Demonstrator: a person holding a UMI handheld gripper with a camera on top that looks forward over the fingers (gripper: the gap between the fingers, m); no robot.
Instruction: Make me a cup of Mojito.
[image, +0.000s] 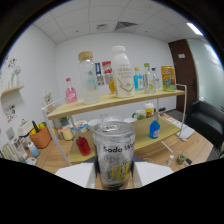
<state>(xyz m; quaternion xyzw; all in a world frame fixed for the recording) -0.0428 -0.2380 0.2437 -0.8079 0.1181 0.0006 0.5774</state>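
Gripper view: the silver aluminium soda-water can (114, 152) with a yellow label sits upright between the gripper (114, 186) fingers, apparently clamped and lifted, presumably kept level so nothing spills, ahead of the wooden two-tier shelf (120, 101) holding bottles.

Premises: an office room fitted out as a drinks station. Evidence: a suspended tile ceiling (107, 20) with an air vent (125, 24), plain white walls, a dark wooden door (181, 62), a black sofa (206, 117), and a two-tier shelf (112, 102) stocked with bottles on a wooden desk (197, 145).
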